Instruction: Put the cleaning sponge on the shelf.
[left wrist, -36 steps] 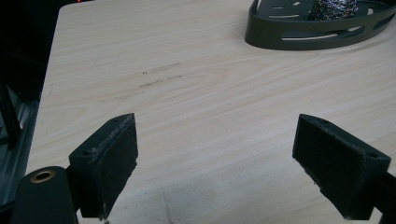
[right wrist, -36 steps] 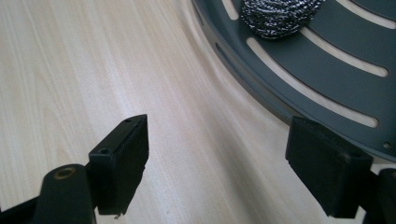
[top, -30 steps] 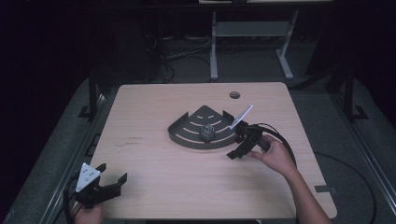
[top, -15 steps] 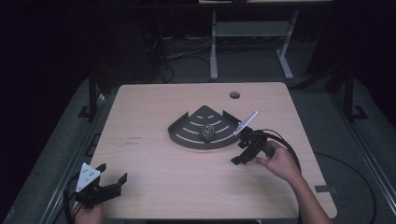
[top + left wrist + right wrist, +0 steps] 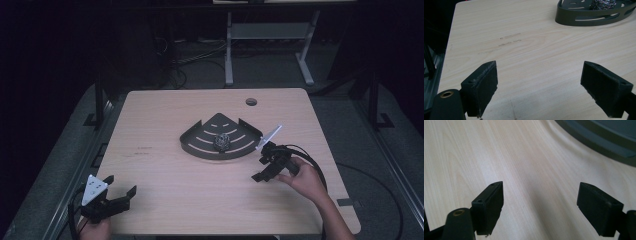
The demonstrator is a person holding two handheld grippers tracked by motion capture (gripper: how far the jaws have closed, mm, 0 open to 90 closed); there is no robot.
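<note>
High view: the left tongs (image 5: 119, 192) are being held at the bench's near left corner by a hand (image 5: 92, 231) coming in from the bottom edge, with the jaws spread wide and nothing between them. A grey three-cornered plate (image 5: 94, 188) is being carried on top of them. In the left gripper view the two black padded jaws are being kept well apart over bare wood, and a few faint scuff marks (image 5: 509, 41) are being shown on the surface ahead.

The right tongs (image 5: 261, 162) are being held toward the right edge of the bench by the right hand (image 5: 306, 178), just beside the near right end of the tray, again with the jaws gaping and gripping nothing. A black cable (image 5: 310, 159) is being looped around behind them. In the right gripper view the jaws are being held apart just above the wood, and the tray's dark curved wall (image 5: 599, 142) is being crossed at the upper right.

A dark, fan-shaped slotted tray (image 5: 200, 145) is lying at the middle of the bench (image 5: 165, 120). A small crumpled, glittery lump (image 5: 221, 142) is sitting inside the tray, near its curved front wall. A round hole (image 5: 251, 102) is being shown near the bench's far edge, toward the right.
</note>
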